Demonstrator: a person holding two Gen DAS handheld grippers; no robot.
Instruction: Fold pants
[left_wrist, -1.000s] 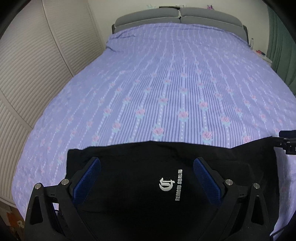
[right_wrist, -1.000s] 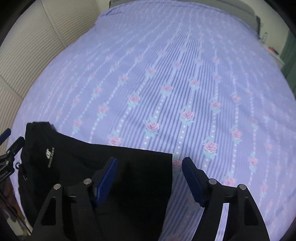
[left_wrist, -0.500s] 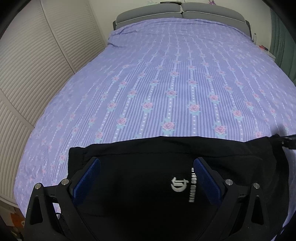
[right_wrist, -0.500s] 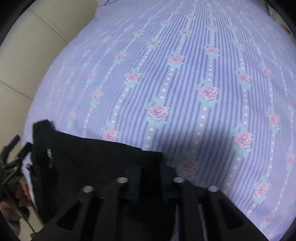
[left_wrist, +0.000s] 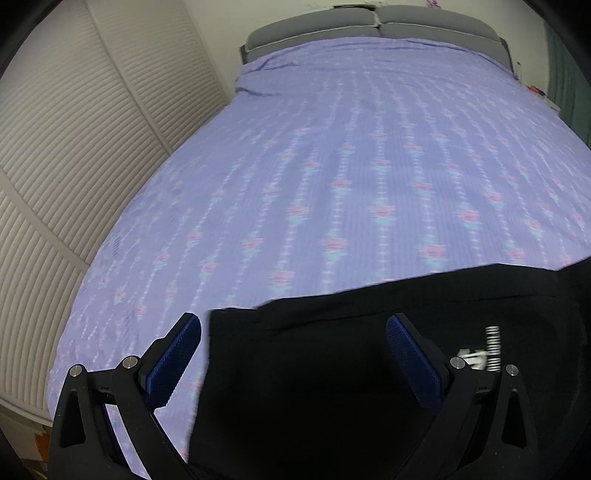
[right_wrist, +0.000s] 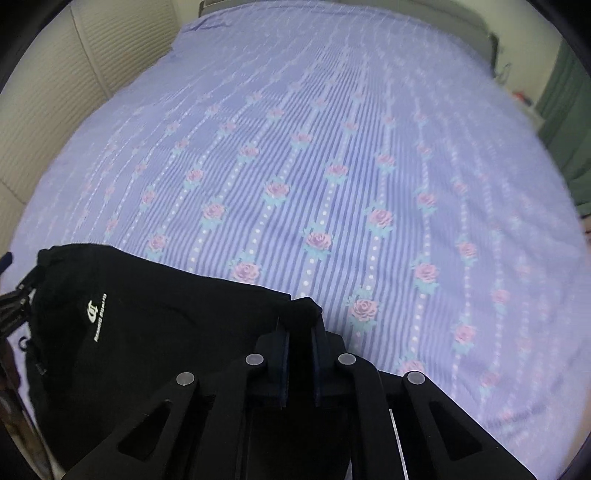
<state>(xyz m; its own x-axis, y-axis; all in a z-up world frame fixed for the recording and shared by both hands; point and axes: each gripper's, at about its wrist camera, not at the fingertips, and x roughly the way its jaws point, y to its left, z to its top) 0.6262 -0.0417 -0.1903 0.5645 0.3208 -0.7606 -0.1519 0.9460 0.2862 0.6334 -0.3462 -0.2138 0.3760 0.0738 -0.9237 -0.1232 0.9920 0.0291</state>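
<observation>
Black pants (right_wrist: 147, 332) lie at the near edge of the bed (right_wrist: 332, 166), on a lilac striped bedspread (left_wrist: 351, 184) printed with rows of pink roses.

The right gripper (right_wrist: 299, 354) has its fingers (right_wrist: 280, 354) pressed together on a corner of the black cloth, which bunches up in a small peak just beyond the tips. From that pinch the fabric runs off to the left of the fingers, and the white logo (right_wrist: 96, 312) sits well out that way. Ahead of the fingers and to their right there is only bedspread.

The left gripper (left_wrist: 293, 354) has its fingers spread wide, the blue pads (left_wrist: 173, 358) well apart and holding nothing. The left finger hangs over bare bedspread just outside the cloth's edge; the right finger is over the dark fabric (left_wrist: 332, 387). That edge passes between the two fingers, close to the left one. A blurred white print (left_wrist: 484, 350) shows just right of the right finger.

Far ahead of both pairs of fingers is a grey headboard (left_wrist: 369, 22). To the left of the bed stand white louvred doors (left_wrist: 66, 166).
</observation>
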